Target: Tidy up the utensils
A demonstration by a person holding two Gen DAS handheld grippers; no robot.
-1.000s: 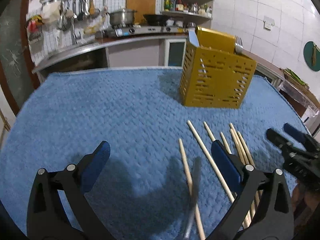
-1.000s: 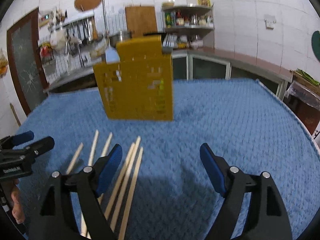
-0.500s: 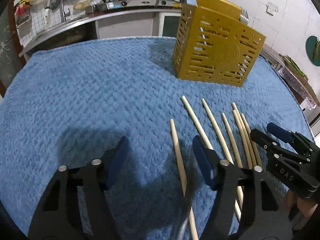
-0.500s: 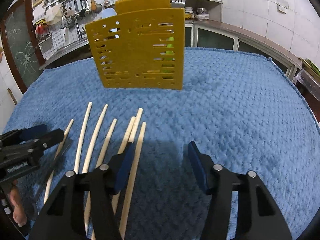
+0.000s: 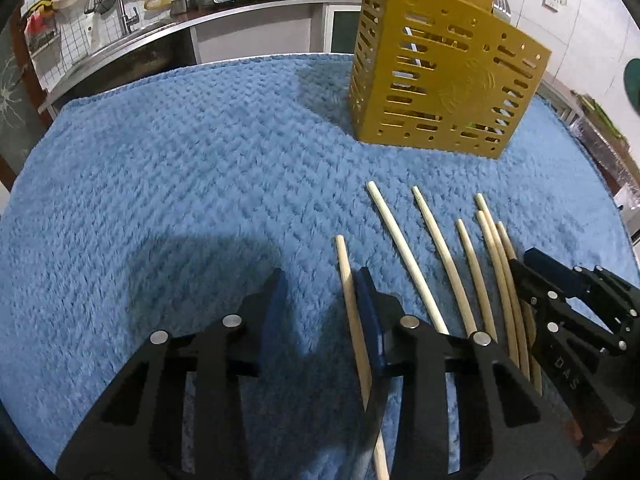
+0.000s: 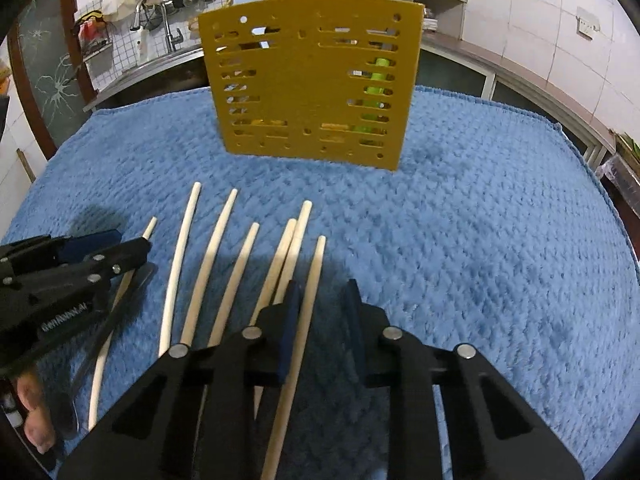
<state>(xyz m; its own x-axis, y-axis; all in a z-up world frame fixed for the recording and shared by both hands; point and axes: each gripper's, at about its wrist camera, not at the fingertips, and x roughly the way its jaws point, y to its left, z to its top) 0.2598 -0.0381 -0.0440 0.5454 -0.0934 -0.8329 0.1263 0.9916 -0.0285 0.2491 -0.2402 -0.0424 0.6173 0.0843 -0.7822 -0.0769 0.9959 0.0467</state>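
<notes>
both jaws have just been closing: my left gripper (image 5: 320,296) has the leftmost chopstick (image 5: 349,280) against its right pad, my right gripper (image 6: 322,304) straddles the rightmost chopstick (image 6: 314,276), neither pinched yet; close square before lifting toward the yellow holder (image 6: 312,80) on the blue towel (image 6: 480,240).

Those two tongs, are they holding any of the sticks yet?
Not yet. The left tongs and right tongs are each closing around a chopstick lying on the blue cloth.
</notes>
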